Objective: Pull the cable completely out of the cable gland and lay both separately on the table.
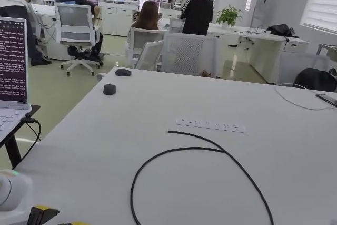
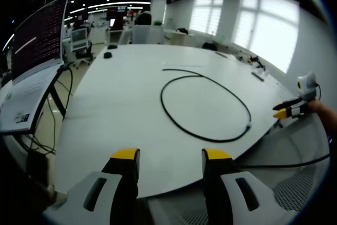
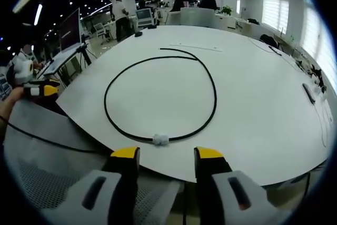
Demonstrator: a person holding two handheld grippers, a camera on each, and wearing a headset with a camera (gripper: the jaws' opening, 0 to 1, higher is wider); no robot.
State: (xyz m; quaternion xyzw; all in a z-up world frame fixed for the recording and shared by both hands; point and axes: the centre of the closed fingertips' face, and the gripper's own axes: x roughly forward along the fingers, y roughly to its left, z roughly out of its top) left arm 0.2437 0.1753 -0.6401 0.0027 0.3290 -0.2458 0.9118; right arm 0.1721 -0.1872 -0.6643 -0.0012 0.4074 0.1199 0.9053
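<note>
White table (image 1: 79,146) spans the middle of the frame. Black cable (image 3: 105,100) lies on it in a loop, centre frame. Left gripper (image 2: 171,156) and right gripper (image 3: 166,154), at bottom centre of their views, have their jaws apart and hold nothing. White gland (image 3: 160,139) sits on the cable at the loop's lower edge.

One cable (image 3: 105,98), one gland (image 3: 160,139), one power strip (image 1: 211,125)

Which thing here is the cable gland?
On the big white table lies a thin black cable in a loop. Near the table's near edge, the small white cable gland sits on that loop, the only pale lump on the dark line.
</note>
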